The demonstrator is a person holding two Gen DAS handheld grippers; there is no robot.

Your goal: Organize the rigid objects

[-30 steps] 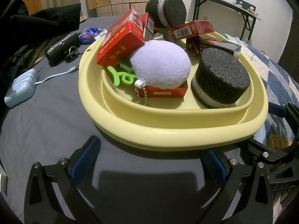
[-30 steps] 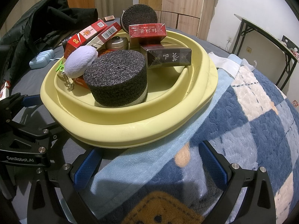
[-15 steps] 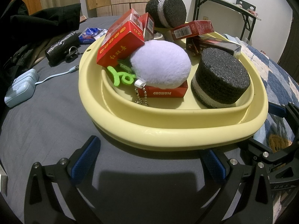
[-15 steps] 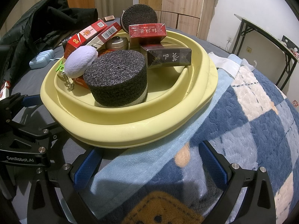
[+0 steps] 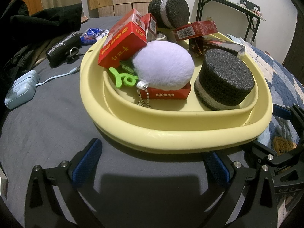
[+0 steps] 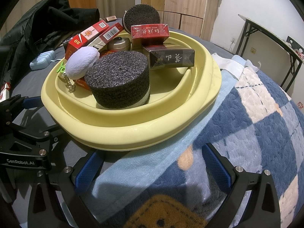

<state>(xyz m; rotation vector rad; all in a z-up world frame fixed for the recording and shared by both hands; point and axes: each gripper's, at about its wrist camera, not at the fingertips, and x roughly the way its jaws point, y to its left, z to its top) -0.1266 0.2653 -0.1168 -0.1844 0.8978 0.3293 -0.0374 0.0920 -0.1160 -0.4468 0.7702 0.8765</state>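
A yellow basin (image 5: 171, 133) (image 6: 133, 133) sits on the bed, filled with things. In it are a white plush ball (image 5: 163, 65) (image 6: 82, 62) with a bead chain, a black foam cylinder (image 5: 225, 79) (image 6: 119, 78), several red boxes (image 5: 121, 45) (image 6: 150, 32), a dark box (image 5: 216, 45) (image 6: 171, 58), a green cut-out (image 5: 123, 78) and a small metal tin (image 6: 118, 43). A second foam cylinder (image 5: 169, 11) (image 6: 141, 20) stands on edge at the back. My left gripper (image 5: 150, 163) and right gripper (image 6: 152, 166) both stand open just short of the basin's near rim, holding nothing.
Left of the basin on the grey sheet lie a pale blue case (image 5: 20, 89) with a cable, a black bundle with keys (image 5: 62, 47) and a blue packet (image 5: 94, 35). Black clothing (image 6: 47, 22) is piled at the far left. A blue checked blanket (image 6: 256, 123) covers the right; a folding table (image 6: 271, 38) stands beyond.
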